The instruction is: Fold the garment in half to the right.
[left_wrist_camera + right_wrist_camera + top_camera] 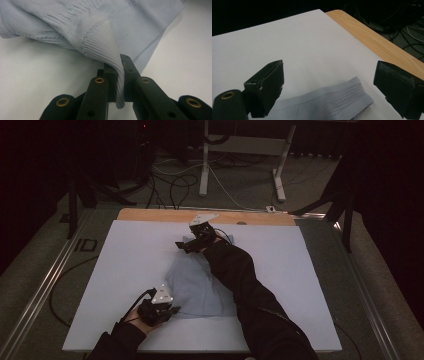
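Pale blue ribbed knit garment [197, 287], rumpled, lying mid-sheet on the white sheet [120, 270], stretching from near the front edge toward the far edge. Near-left hem corner lifted; far band end flat.

Garment [197, 287] on sheet [125, 265] mid-table, left hand-held gripper [170, 310] at its near-left corner, right hand-held gripper [192, 245] at far edge

We are holding the right gripper [329, 87] wide open above the pale blue garment's ribbed edge [337, 98], lying on the white sheet [299, 42].
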The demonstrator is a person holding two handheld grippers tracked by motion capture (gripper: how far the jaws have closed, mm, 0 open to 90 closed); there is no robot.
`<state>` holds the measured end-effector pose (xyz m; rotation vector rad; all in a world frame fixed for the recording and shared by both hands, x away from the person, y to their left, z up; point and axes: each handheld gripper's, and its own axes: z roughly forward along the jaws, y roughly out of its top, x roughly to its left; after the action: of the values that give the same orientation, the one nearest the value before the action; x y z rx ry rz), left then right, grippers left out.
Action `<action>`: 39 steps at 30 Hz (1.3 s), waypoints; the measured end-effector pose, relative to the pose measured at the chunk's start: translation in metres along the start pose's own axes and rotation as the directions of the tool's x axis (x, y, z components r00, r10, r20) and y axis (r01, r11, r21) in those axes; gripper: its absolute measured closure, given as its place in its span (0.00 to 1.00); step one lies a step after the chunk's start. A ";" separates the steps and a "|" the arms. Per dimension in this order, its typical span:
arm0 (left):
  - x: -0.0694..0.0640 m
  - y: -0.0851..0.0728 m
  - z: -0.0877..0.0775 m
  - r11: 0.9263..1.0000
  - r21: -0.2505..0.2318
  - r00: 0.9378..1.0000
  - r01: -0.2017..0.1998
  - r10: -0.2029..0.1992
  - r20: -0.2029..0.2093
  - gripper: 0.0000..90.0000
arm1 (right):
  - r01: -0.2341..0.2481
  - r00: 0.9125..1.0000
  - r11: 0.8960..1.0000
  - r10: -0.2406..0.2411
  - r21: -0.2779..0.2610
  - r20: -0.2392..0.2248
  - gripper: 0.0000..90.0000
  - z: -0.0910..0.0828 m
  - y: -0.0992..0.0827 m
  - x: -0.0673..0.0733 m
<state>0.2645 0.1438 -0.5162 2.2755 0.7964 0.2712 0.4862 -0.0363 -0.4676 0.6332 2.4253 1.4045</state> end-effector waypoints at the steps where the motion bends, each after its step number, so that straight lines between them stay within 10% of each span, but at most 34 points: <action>1: 0.000 0.000 -0.001 1.000 -0.001 1.000 -0.004 0.004 0.000 0.96 | -0.009 1.000 1.000 0.009 0.002 -0.003 0.11 0.001 0.000 -0.001; 20: 0.001 0.002 -0.004 0.999 -0.033 1.000 -0.009 0.009 0.005 0.96 | -0.108 0.990 0.991 0.100 0.079 0.097 0.10 0.037 0.001 -0.021; 32: 0.001 0.001 -0.004 0.999 -0.037 1.000 -0.012 0.012 0.003 0.96 | -0.227 0.961 0.950 0.183 0.212 0.209 0.33 0.061 -0.004 -0.028; 39: 0.000 0.001 -0.003 0.999 -0.034 1.000 -0.016 0.016 0.004 0.96 | -0.234 0.958 0.942 0.180 0.241 0.225 0.39 0.069 -0.006 -0.030</action>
<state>0.2640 0.1451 -0.5129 2.2507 0.7659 0.2849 0.5408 -0.0016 -0.5063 1.0690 2.4584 1.0289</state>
